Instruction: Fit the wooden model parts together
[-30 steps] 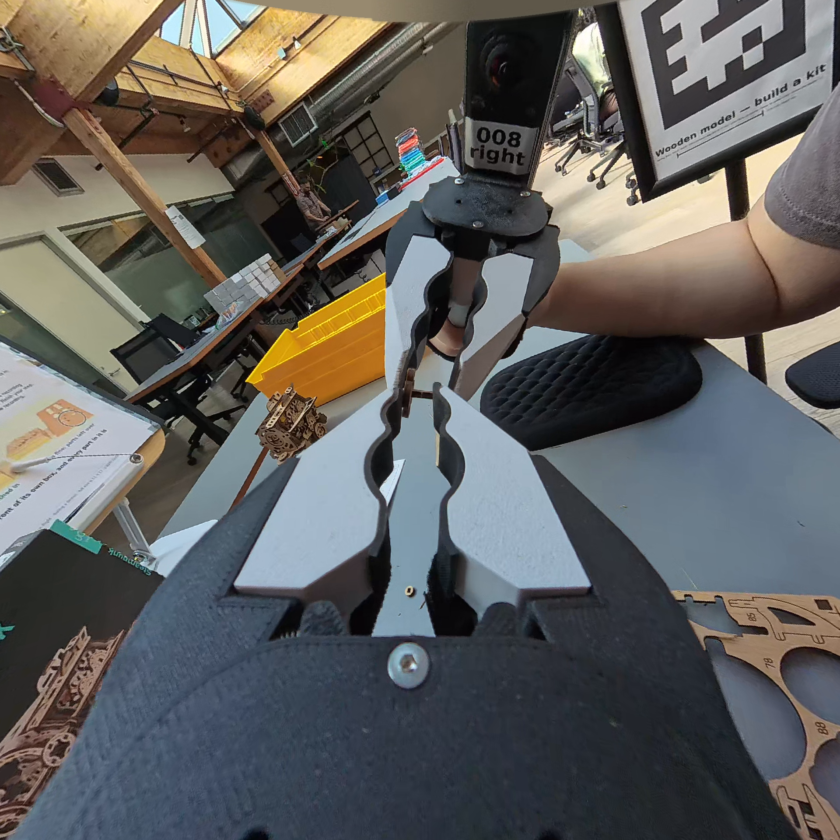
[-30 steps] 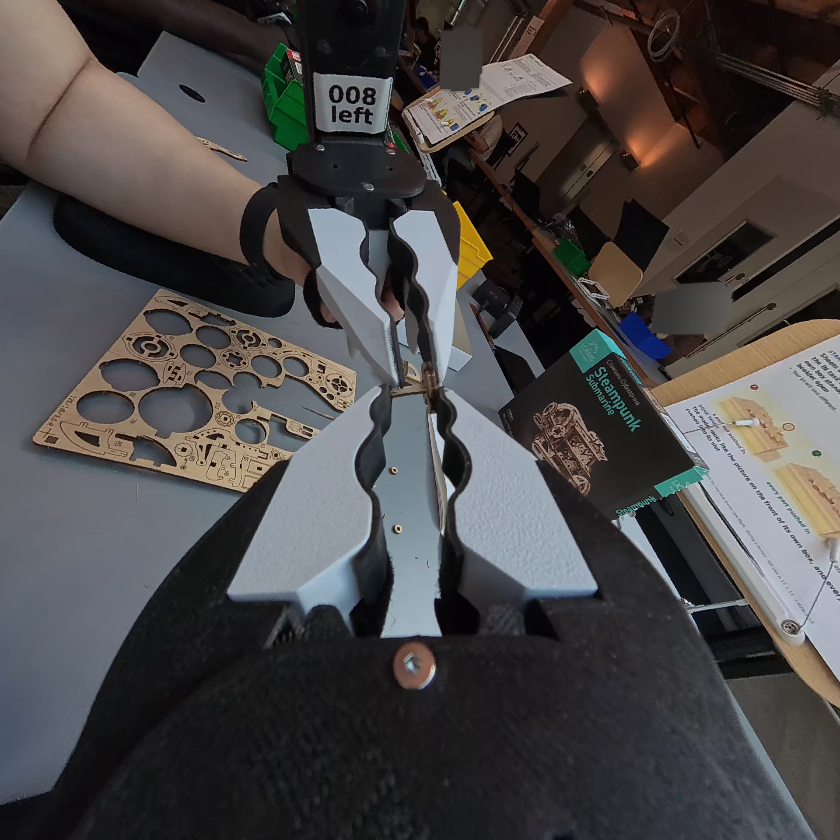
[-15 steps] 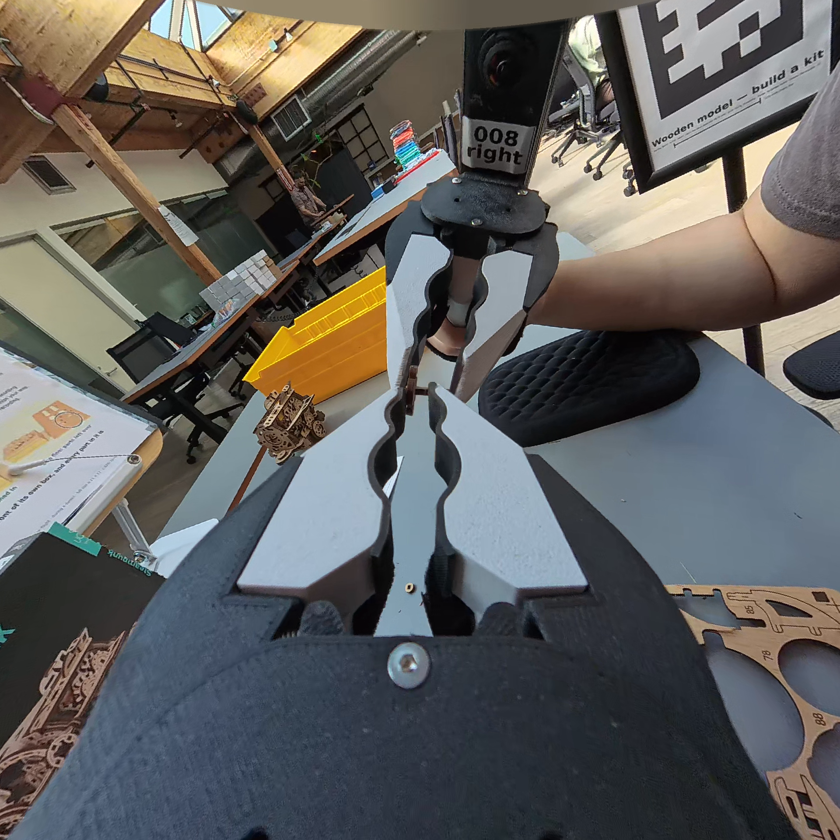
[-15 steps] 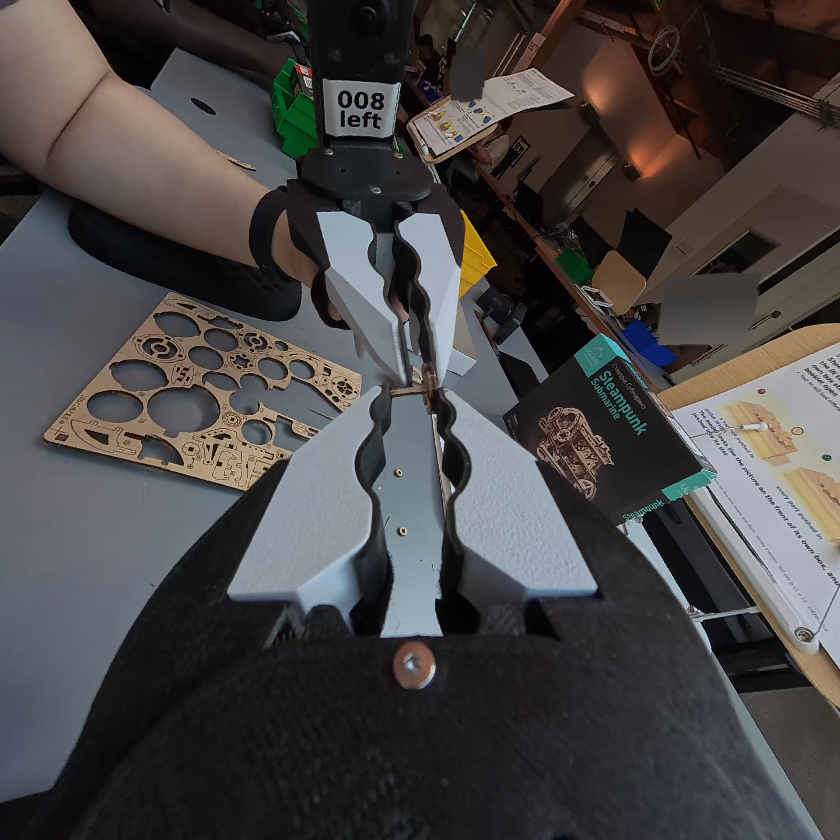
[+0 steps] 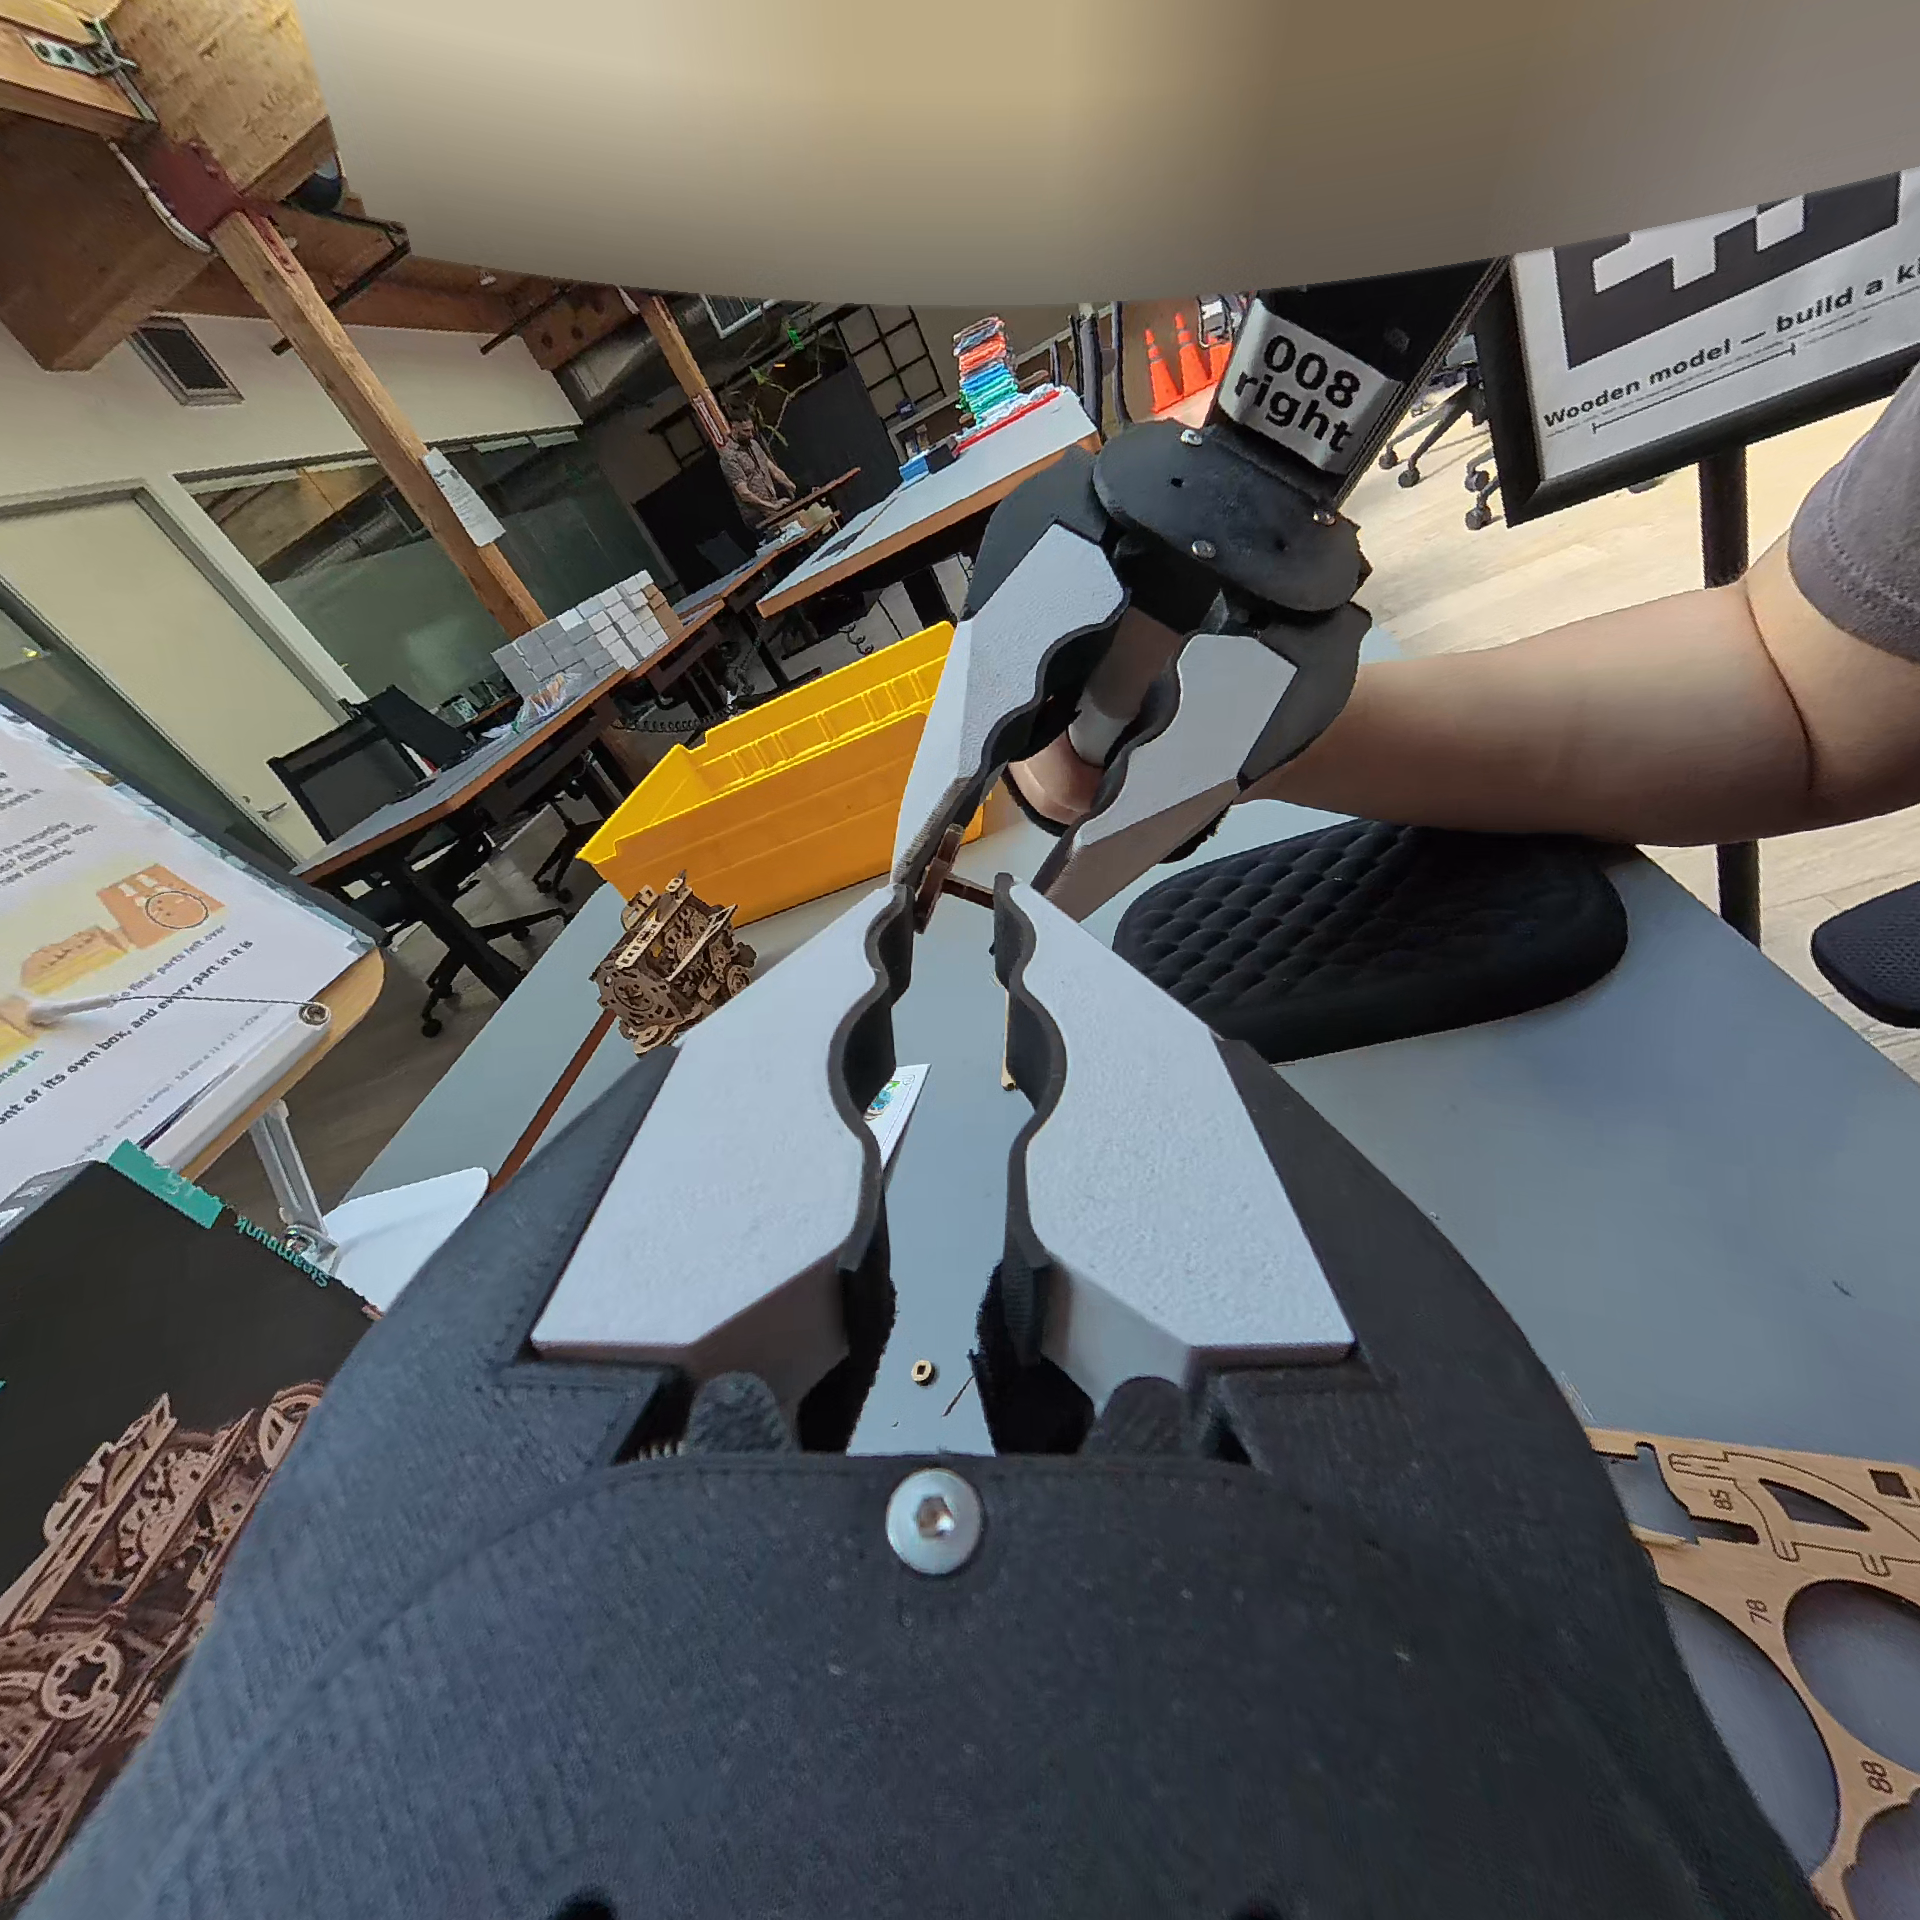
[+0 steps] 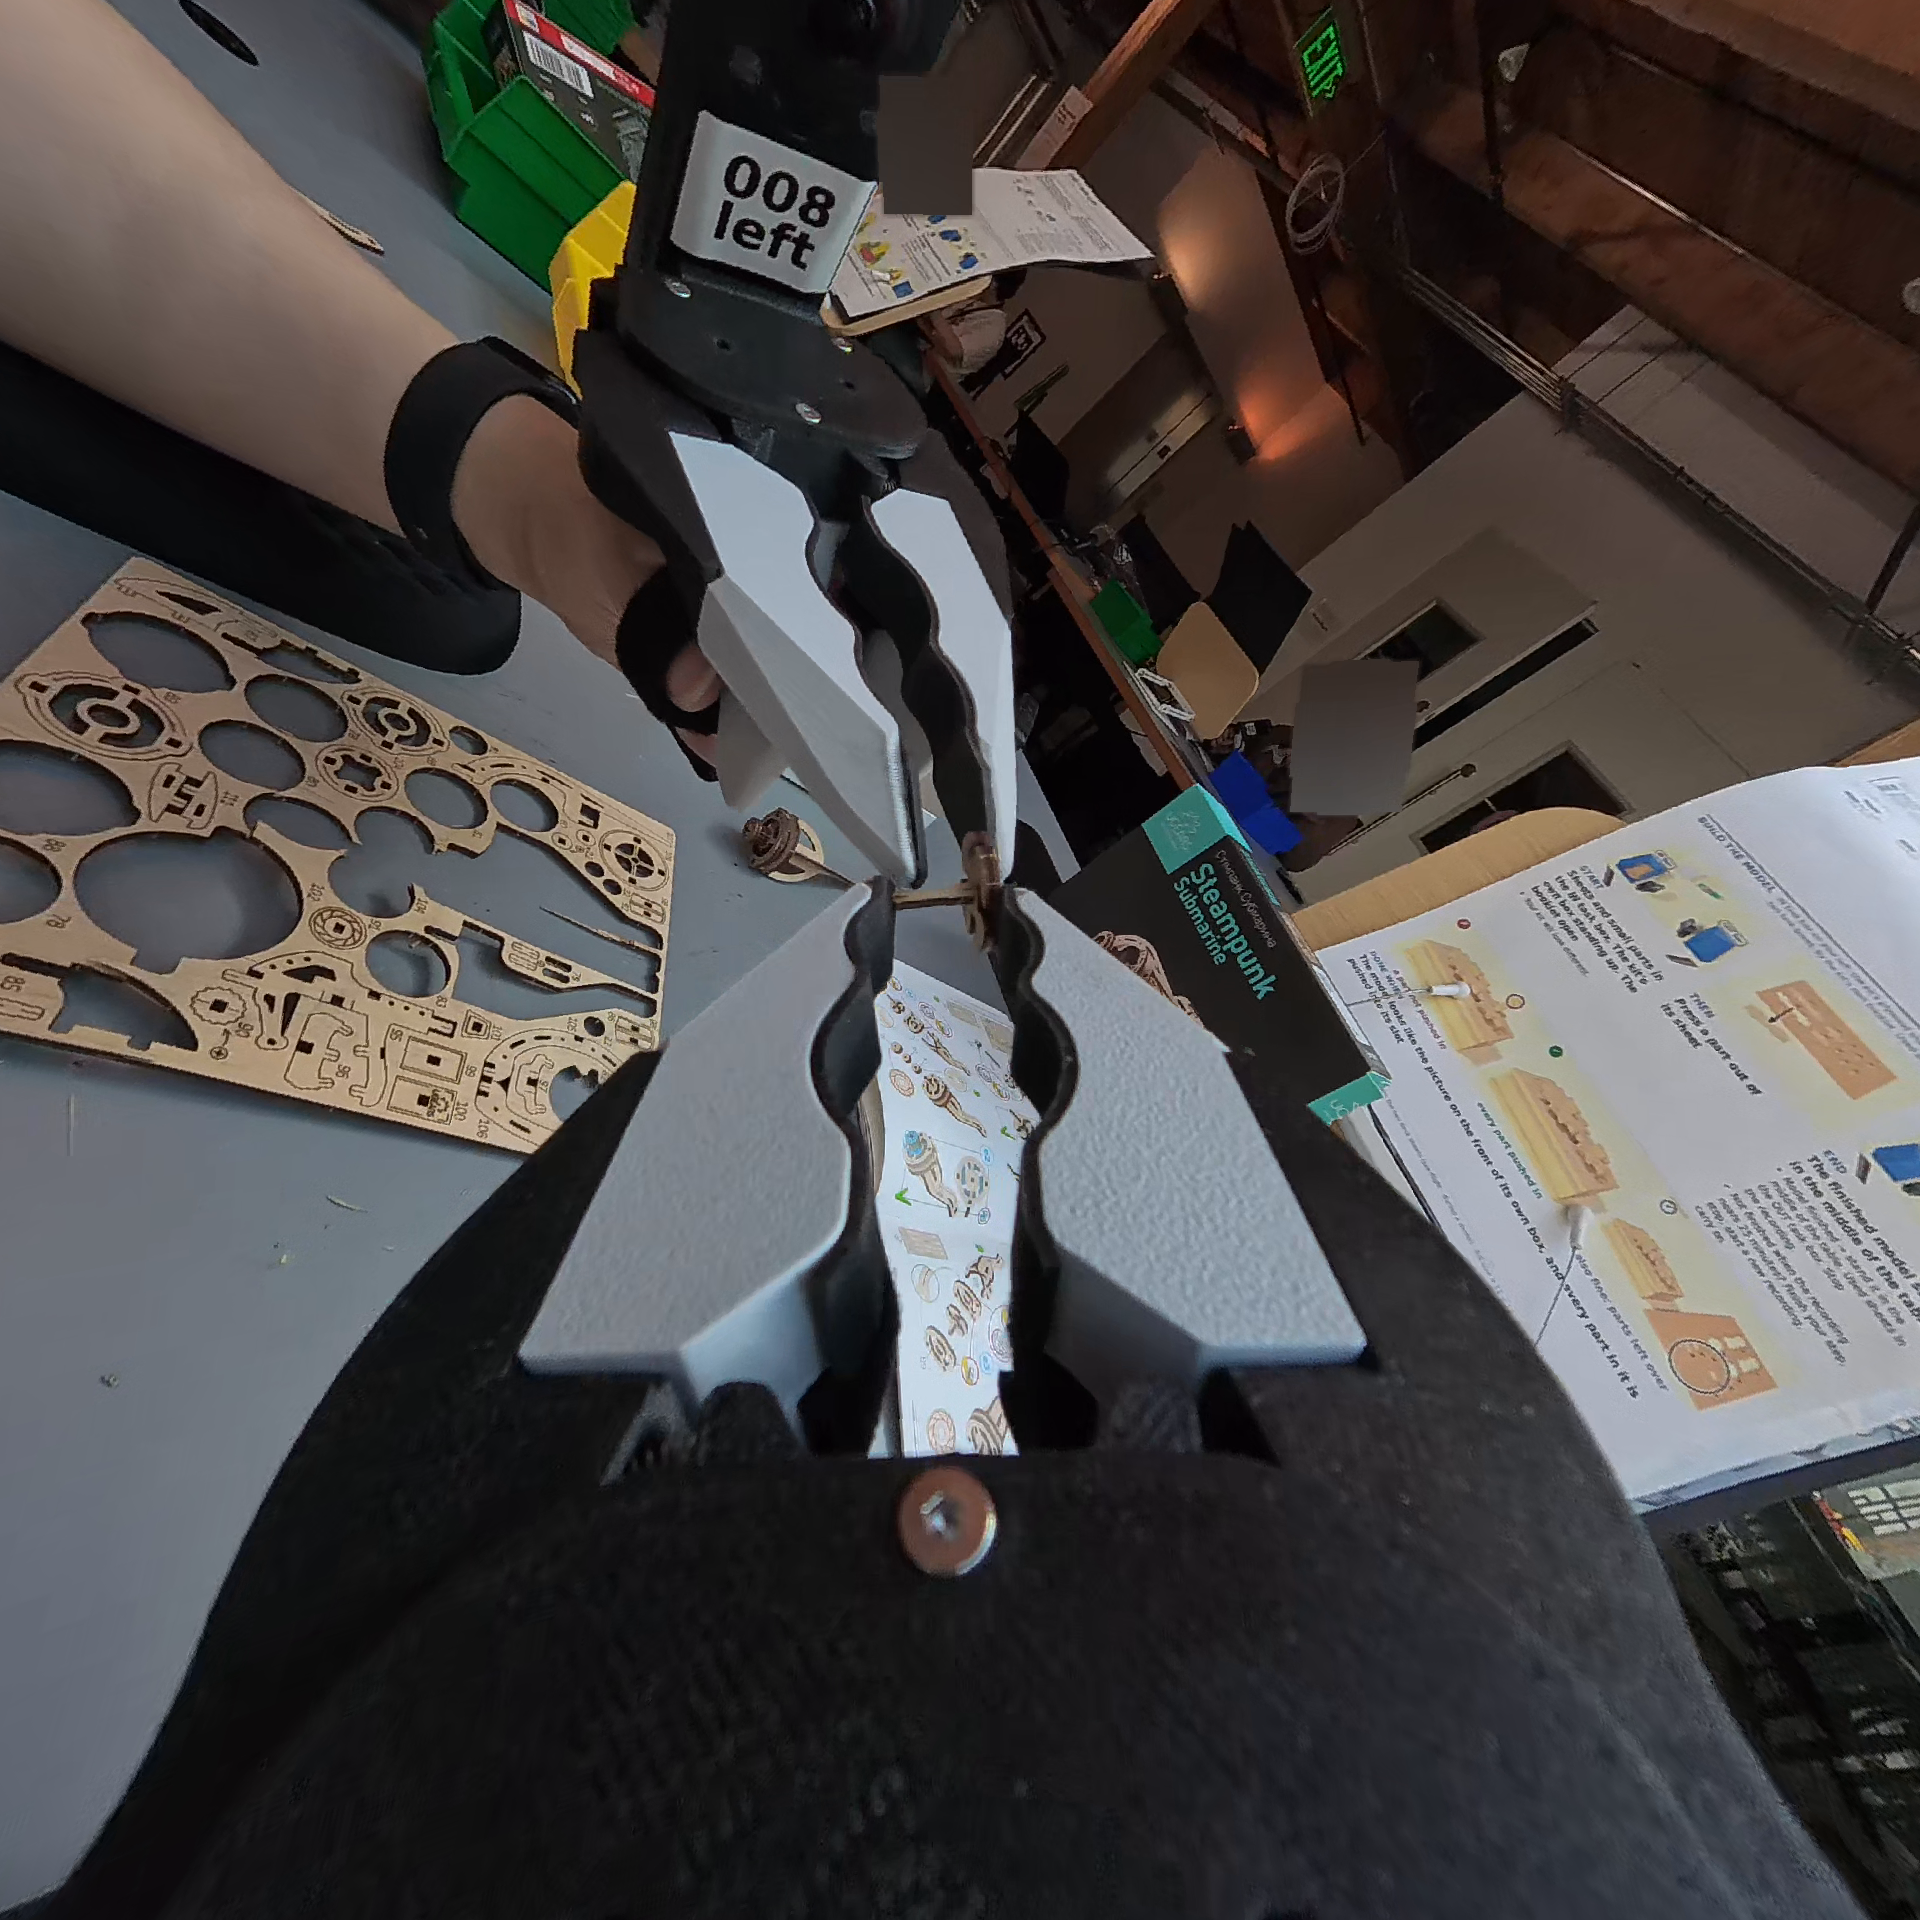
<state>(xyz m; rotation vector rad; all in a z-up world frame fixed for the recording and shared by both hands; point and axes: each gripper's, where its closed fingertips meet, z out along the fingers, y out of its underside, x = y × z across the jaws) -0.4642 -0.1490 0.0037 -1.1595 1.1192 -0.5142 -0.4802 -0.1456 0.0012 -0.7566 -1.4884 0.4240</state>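
Right gripper: jaws part-way apart, a small wooden part spanning the gap at the tips. The part is a thin stick with a toothed disc on one end. The stick end meets one tip and the disc sits against the other, so it reads as a pinch end to end.

Left gripper: tip to tip with the right one, jaws parted by a similar narrow gap, the same part between its tips. Cannot tell whether its pads press on the part.

The part is held in the air above the grey table.

On the table:
- laser-cut wooden sheet with many pieces punched out
- loose wheel-like piece just beside the sheet
- open instruction booklet under the right gripper
- black-and-teal kit box
- small assembled wooden model
- yellow bin
- black padded arm rest

Room: open workshop with timber beams, rows of desks and office chairs.
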